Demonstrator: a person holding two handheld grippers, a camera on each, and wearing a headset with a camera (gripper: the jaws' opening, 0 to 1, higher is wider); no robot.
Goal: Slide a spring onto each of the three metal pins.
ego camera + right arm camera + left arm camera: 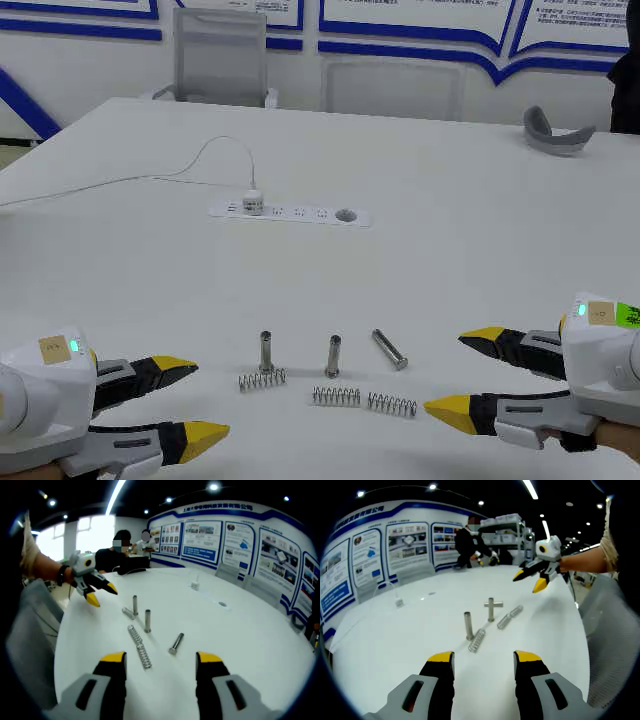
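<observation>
Holding nothing in left gripper [205, 400] or right gripper [448, 372], jaws released. Best to pinch left spring [262, 380] lightly mid-coil, steady upright pin [266, 350] by counter [450, 200] front edge, then thread coaxially.

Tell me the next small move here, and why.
Probably move the open left gripper to the small coiled steel spring lying beside the leftmost upright silver metal pin and grip it: no pin carries a spring yet.

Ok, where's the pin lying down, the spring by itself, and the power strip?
Lying pin [389, 349], head view, middle of its shaft.
Lone spring [262, 380], head view, middle of its coils.
Power strip [300, 213], head view, middle of its top.
</observation>
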